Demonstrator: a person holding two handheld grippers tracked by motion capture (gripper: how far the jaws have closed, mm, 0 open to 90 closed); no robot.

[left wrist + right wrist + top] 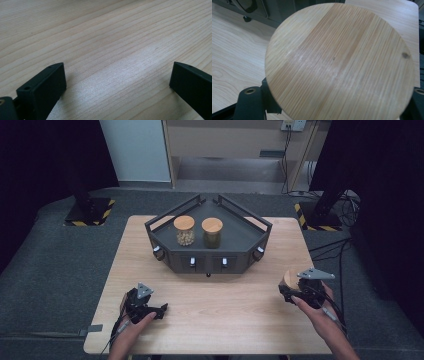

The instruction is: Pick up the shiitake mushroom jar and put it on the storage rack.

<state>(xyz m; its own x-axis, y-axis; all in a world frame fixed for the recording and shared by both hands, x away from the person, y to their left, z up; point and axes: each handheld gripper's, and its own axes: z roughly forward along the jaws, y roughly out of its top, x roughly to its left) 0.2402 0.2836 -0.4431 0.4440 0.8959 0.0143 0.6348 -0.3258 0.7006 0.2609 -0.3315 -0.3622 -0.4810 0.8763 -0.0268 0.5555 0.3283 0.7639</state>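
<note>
At the left of the table (210, 320), your left hand (134, 322) rests the left claw (161, 310) low on the bare wood. The left gripper view looks along its two black jaws, which stand wide apart with nothing between them: this claw is released. Ahead of its tips lies plain wood grain.

Ahead of both claws, near the far edge of the table, stands a dark metal tray (235, 240) with low rails and small knobs along its front wall. Two jars stand in it side by side, close together but apart. The left jar (185, 231) holds pale, rounded pieces; the right jar (212, 233) holds something dark green. Each carries a round wooden lid.

At the right of the table, your right hand (320, 312) holds the right claw (289, 287) above the wood, well apart from the tray. This claw is clenched on a wooden lid (339, 62), a flat round disc that sits between its jaws with its broad face toward the camera. What lies under the lid cannot be told. In the right gripper view, the tray's front wall lies beyond the lid at the upper left.
</note>
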